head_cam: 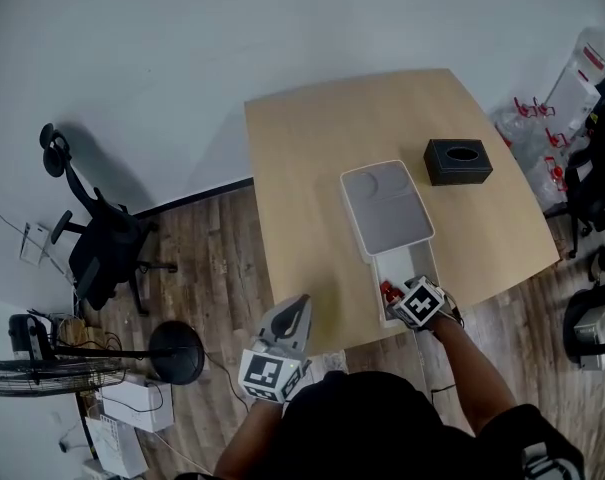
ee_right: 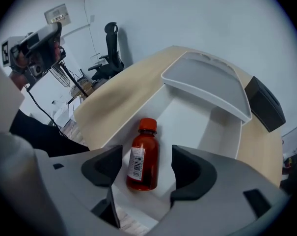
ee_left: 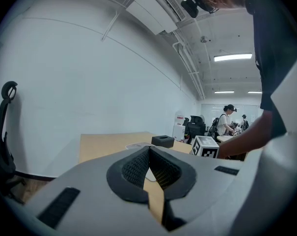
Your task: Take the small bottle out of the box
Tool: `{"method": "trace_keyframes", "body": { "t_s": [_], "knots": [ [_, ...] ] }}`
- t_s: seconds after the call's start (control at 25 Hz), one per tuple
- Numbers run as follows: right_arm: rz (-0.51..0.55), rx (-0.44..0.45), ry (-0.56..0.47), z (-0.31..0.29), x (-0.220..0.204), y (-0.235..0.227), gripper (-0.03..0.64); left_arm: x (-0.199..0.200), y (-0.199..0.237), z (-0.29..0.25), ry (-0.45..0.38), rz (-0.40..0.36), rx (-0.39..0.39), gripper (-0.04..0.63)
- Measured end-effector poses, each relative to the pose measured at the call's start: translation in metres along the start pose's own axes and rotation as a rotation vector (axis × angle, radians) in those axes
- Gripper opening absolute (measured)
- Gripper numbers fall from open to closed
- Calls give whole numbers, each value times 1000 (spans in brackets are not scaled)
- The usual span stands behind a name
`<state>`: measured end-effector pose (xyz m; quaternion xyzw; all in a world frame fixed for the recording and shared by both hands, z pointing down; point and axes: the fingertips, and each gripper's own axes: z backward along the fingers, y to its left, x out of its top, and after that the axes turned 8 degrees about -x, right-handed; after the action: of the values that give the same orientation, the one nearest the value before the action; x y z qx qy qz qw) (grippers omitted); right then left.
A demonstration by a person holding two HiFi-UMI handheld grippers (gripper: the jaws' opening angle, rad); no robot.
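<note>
A small red bottle point(ee_right: 143, 156) with a red cap and a white barcode label lies on its side on the floor of the white box point(ee_right: 190, 114). My right gripper point(ee_right: 147, 166) points down into the box and is open; the bottle lies between its dark pads, with a gap on each side. In the head view the right gripper point(head_cam: 410, 303) hangs over the near, uncovered end of the box point(head_cam: 425, 264), and a bit of the bottle point(head_cam: 389, 292) shows beside it. My left gripper point(head_cam: 298, 310) is shut and empty at the table's near edge, left of the box; its pads meet at the tips point(ee_left: 149, 151).
The box's grey lid point(head_cam: 385, 208) is slid back over its far part. A black tissue box point(head_cam: 458, 161) sits on the wooden table point(head_cam: 312, 158) to the right. An office chair point(head_cam: 102, 238) and a fan point(head_cam: 42, 373) stand on the floor at the left.
</note>
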<state>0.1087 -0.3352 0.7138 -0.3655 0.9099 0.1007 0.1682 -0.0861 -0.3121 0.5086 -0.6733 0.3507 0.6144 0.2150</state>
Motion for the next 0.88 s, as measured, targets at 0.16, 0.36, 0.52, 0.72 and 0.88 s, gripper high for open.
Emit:
{"method": "trace_keyframes", "body": {
  "t_s": [0.16, 0.36, 0.52, 0.72, 0.88],
  "knots": [
    [40, 15, 82, -12, -3, 5, 325, -2, 14, -1, 4, 7, 5, 15],
    [49, -9, 209, -21, -19, 0, 289, 0, 28, -7, 8, -8, -9, 15],
    [19, 35, 197, -25, -16, 12, 236, 4, 41, -8, -2, -16, -17, 15],
    [-6, 43, 155, -22, -11, 15, 233, 6, 49, -8, -6, -12, -26, 15],
    [-53, -30, 94, -15, -5, 0, 233, 2, 49, -10, 7, -13, -31, 15]
  ]
}}
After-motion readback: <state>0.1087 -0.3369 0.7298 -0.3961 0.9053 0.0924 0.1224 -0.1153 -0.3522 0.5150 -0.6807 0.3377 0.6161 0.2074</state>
